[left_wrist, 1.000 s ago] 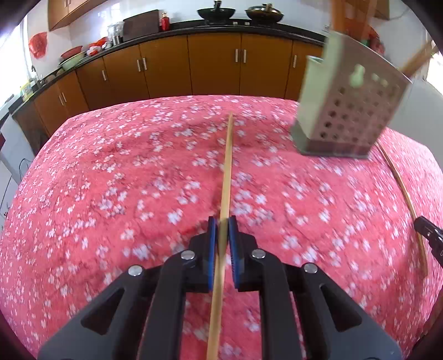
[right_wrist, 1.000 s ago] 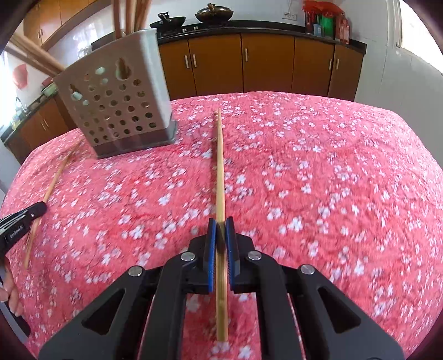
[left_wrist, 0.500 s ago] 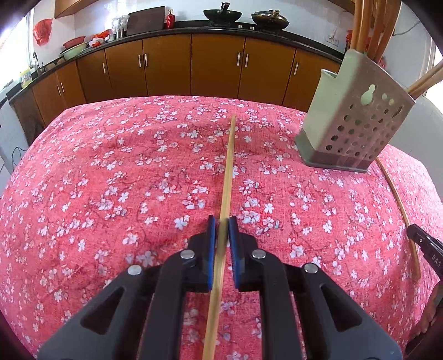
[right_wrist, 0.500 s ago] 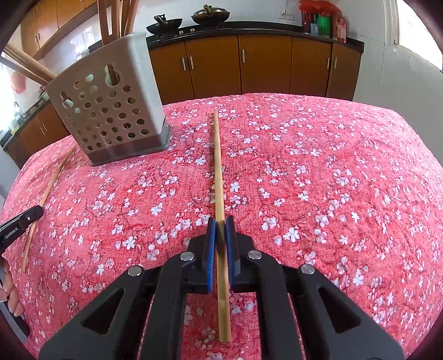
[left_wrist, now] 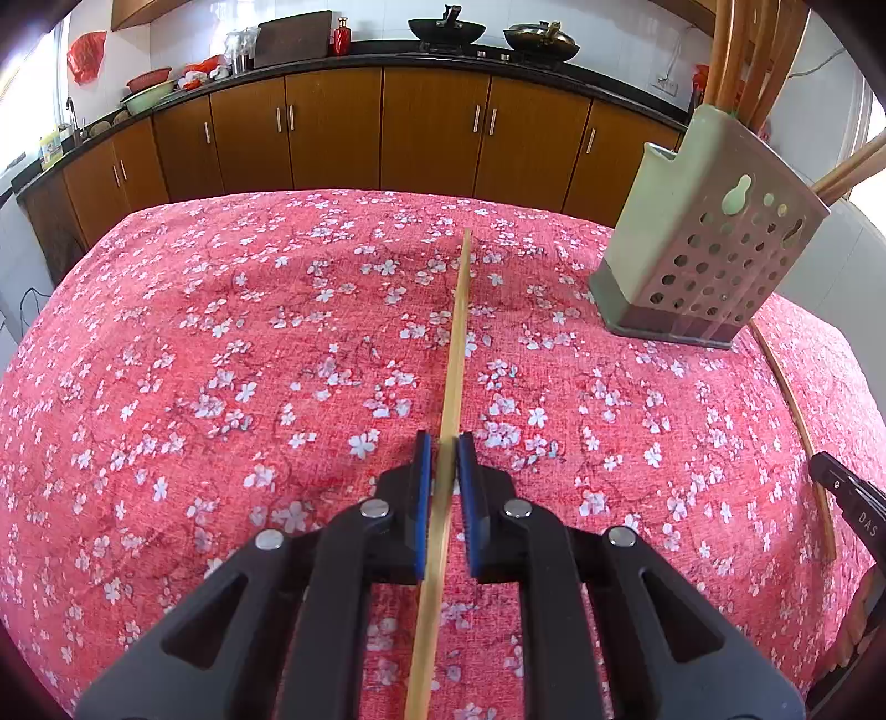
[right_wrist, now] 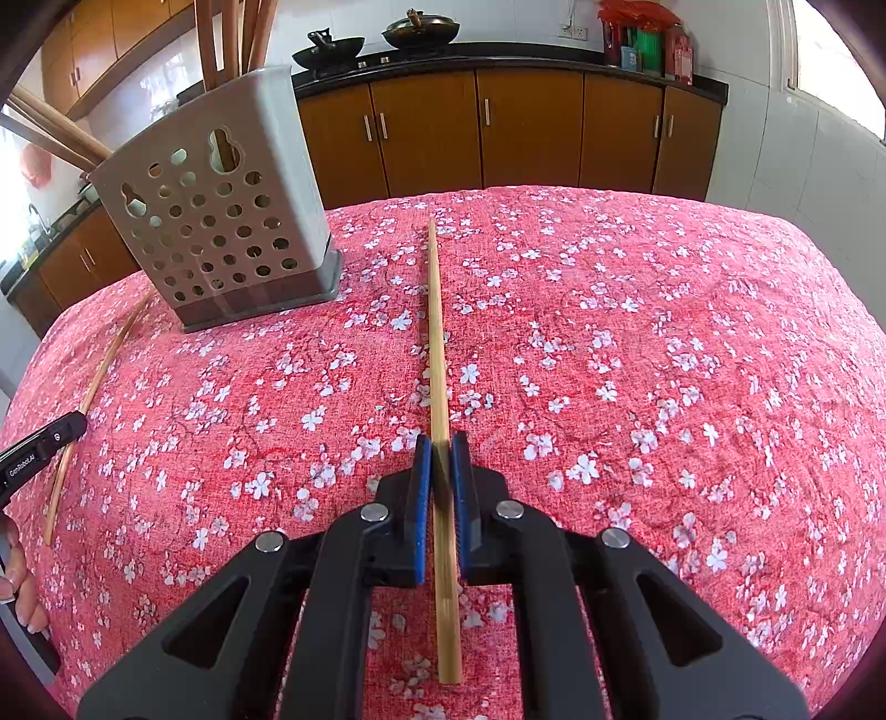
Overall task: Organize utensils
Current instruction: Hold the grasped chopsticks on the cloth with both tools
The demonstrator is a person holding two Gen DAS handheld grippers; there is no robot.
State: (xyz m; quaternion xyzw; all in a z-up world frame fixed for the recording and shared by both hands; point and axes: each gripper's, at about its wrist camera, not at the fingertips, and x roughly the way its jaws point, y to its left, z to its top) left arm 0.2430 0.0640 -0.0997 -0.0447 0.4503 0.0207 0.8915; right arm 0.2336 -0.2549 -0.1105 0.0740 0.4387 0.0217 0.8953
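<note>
My left gripper (left_wrist: 442, 443) is shut on a light wooden chopstick (left_wrist: 458, 321) that points forward over the red floral tablecloth (left_wrist: 221, 360). My right gripper (right_wrist: 438, 444) is shut on another light wooden chopstick (right_wrist: 436, 332), also pointing forward. A grey perforated utensil holder (left_wrist: 703, 255) with several brown chopsticks in it stands at the right in the left wrist view, and it shows at the left in the right wrist view (right_wrist: 221, 221). A third chopstick (left_wrist: 797, 432) lies on the cloth beside the holder; it also shows in the right wrist view (right_wrist: 94, 387).
Brown kitchen cabinets (left_wrist: 387, 133) with a dark counter run behind the table. Woks (left_wrist: 446, 27) sit on the stove. The other gripper's tip shows at the right edge of the left wrist view (left_wrist: 847, 498) and at the left edge of the right wrist view (right_wrist: 39, 448).
Both grippers have drawn back and steadied, each still holding its chopstick. The holder now looks farther away in the left wrist view.
</note>
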